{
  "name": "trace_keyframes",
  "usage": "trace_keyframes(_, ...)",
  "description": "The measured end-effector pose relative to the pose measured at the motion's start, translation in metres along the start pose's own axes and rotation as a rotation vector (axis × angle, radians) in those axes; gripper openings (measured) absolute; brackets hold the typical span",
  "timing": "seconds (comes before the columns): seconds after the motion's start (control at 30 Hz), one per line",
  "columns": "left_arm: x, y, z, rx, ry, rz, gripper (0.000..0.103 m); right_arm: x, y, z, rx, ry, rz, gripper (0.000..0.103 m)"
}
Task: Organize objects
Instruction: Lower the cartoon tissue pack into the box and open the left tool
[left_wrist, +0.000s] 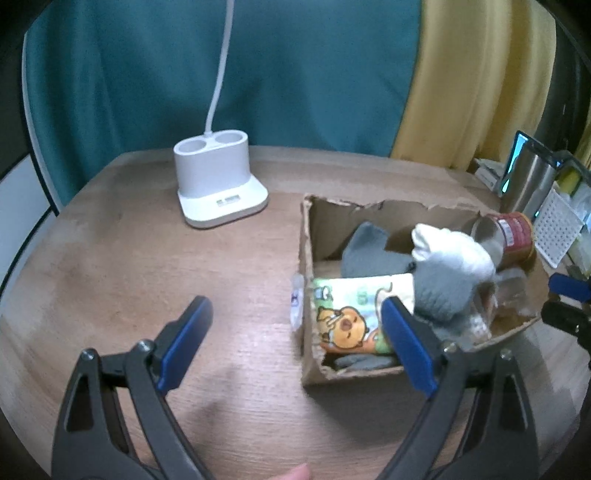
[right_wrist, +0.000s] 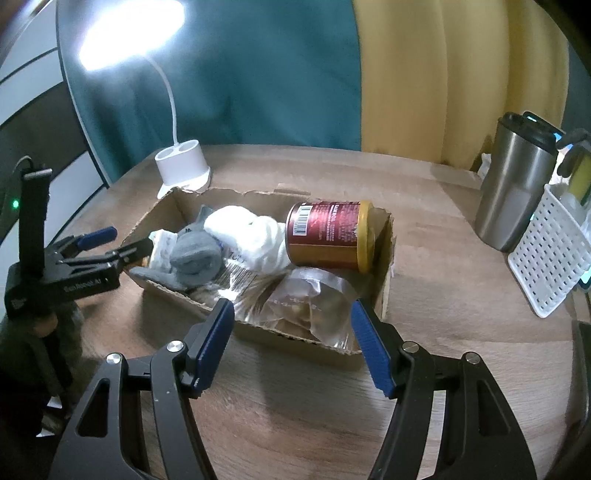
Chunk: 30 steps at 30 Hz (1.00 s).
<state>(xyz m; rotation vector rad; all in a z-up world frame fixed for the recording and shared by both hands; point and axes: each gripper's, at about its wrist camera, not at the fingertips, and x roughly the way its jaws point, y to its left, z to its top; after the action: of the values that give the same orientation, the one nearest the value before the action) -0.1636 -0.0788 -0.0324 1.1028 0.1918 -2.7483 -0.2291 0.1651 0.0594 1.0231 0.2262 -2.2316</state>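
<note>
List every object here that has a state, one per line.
left gripper: open, empty
right gripper: open, empty
cardboard box: open-topped, filled
red can: on its side in the box
grey sock: balled up in the box
white sock: bundled beside the can
clear plastic bag: crumpled in the box
desk lamp: lit
steel tumbler: upright, lidded

The left gripper (left_wrist: 295, 332) has its jaws spread wide, nothing between them, and is angled down over the surface. The right gripper (right_wrist: 293, 336) is likewise spread wide and empty. A fingertip (left_wrist: 293, 474), probably the person's left hand, shows at the bottom edge of the left wrist view.
</note>
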Motion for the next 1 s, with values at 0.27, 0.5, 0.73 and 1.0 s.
trace_keyframes(0.27,-0.008,0.001,-0.002,-0.02,-0.001,-0.029,0.094,-0.002,0.004,-0.001,-0.001,-0.004,-0.003,0.069)
trace_keyframes(0.5,-0.026,-0.007,-0.001,-0.012,-0.023,-0.083,0.094,-0.009,0.007,-0.005,0.0,-0.013,-0.011,0.069)
trace_keyframes(0.73,-0.046,-0.016,-0.001,0.009,-0.035,-0.109,0.094,-0.018,0.01,-0.008,0.003,-0.02,-0.013,0.069)
trace_keyframes(1.0,-0.063,-0.024,-0.012,0.023,-0.055,-0.139,0.094,-0.026,0.021,-0.012,0.0,-0.028,-0.038,0.069)
